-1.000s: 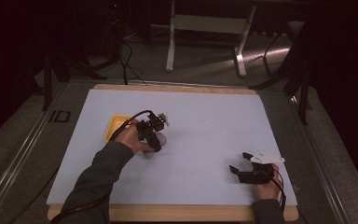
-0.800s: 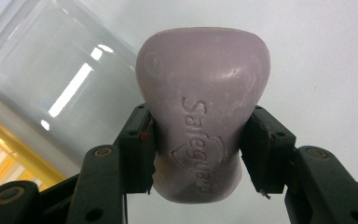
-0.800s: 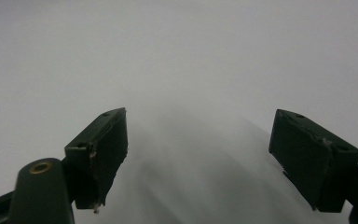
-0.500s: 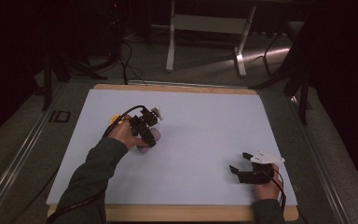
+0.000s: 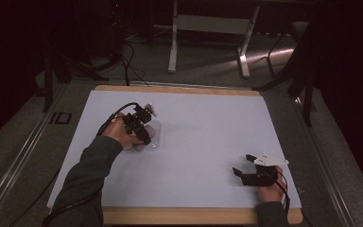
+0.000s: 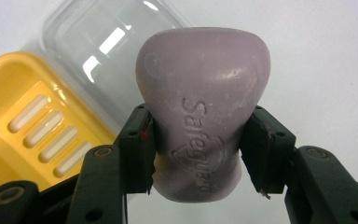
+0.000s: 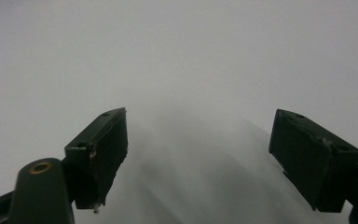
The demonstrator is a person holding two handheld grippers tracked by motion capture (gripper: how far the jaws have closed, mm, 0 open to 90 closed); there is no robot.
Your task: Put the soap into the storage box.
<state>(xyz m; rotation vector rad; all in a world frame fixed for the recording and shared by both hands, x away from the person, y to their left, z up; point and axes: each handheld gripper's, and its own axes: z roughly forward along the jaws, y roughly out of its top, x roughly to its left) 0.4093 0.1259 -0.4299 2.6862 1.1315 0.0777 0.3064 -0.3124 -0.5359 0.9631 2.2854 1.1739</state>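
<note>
The purple soap (image 6: 204, 126) sat squeezed between the left gripper's (image 6: 198, 151) jaws (yellow tray (image 6: 32, 126) half hidden); the right gripper (image 7: 198, 154) gaped, holding nothing.

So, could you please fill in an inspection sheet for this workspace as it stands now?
Surface: white sheet on a wood-edged table.
Job's things: purple soap bar stamped Safeguard; yellow slotted soap dish; clear lid beside it.
Clutter: nothing seen.
Grippers: left gripper shut on the soap bar; right gripper open, holding nothing, near the table's front edge.
Cables: black cable trailing from the left gripper; more on the floor.
Surroundings: dark room, metal stand behind the table.
</note>
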